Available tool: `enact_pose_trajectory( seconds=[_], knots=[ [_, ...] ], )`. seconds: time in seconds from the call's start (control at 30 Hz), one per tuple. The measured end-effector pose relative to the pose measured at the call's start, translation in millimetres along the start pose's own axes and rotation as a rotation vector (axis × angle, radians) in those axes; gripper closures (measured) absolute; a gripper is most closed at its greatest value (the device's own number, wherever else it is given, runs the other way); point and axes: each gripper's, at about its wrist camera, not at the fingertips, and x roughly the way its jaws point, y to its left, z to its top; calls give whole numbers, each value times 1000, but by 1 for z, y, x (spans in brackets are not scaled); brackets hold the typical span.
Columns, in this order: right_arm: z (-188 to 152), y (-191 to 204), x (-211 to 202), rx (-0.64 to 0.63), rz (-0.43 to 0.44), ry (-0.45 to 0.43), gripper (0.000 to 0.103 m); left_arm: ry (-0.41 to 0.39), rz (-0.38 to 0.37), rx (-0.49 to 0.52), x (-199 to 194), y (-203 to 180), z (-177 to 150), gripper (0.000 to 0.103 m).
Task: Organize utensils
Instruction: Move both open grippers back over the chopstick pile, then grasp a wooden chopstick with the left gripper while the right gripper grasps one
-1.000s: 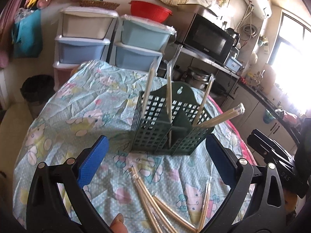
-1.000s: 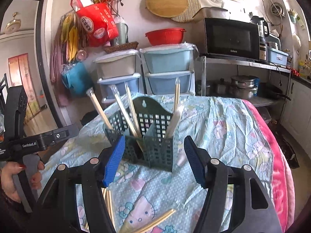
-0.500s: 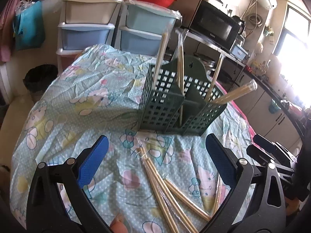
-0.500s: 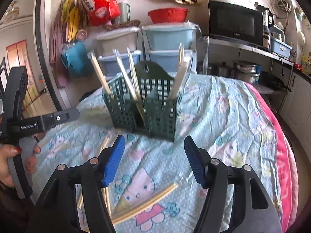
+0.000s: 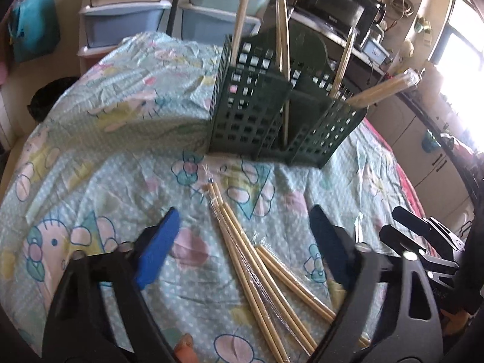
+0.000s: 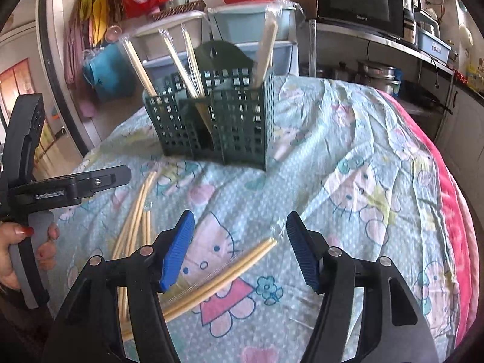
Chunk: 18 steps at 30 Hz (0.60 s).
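Since the earlier frames both grippers have sunk and tipped down toward the table, so the loose chopsticks now fill the lower middle of each view and the green caddy has slid up toward the top.

Nearest in the left wrist view, the left gripper (image 5: 242,242) has just been closing from its widest, yet its blue pads (image 5: 157,245) are apart and touch nothing. Between and just below them, at lower centre, lies a fan of wrapped chopsticks (image 5: 251,266) on the patterned tablecloth (image 5: 90,151). The pads straddle that bundle without reaching it.

In the right wrist view the right gripper (image 6: 240,248) stands at a medium gape, empty. A separate wrapped pair (image 6: 224,275) lies slanted at lower centre, its left part passing under the left pad. At the left edge of that frame a hand (image 6: 21,251) grips the other tool's handle, with more sticks on the cloth beside it.

Further back, upper centre in both views, the green slotted caddy (image 5: 272,106) stands upright with several wrapped chopsticks and a flat wooden stick already leaning in its compartments. Behind it sit the plastic drawers (image 6: 251,21) and a microwave (image 6: 360,3).

I judge this a reach for the next pick-up: some sticks are sorted and several remain on the cloth.
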Motion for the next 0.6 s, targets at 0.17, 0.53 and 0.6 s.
enact_pose_trajectory(
  seconds=[0.17,0.53,0.6],
  knots=[
    [-3,-1,14,7,0,50,42,52,1,-32,19,5,2,55],
    [-4,-20,45,126,18,170,42,114,34,-96,47,21,9,76],
    [-6,-24,48,143,16,187,42,113,36,-98,48,23,9,80]
  ],
)
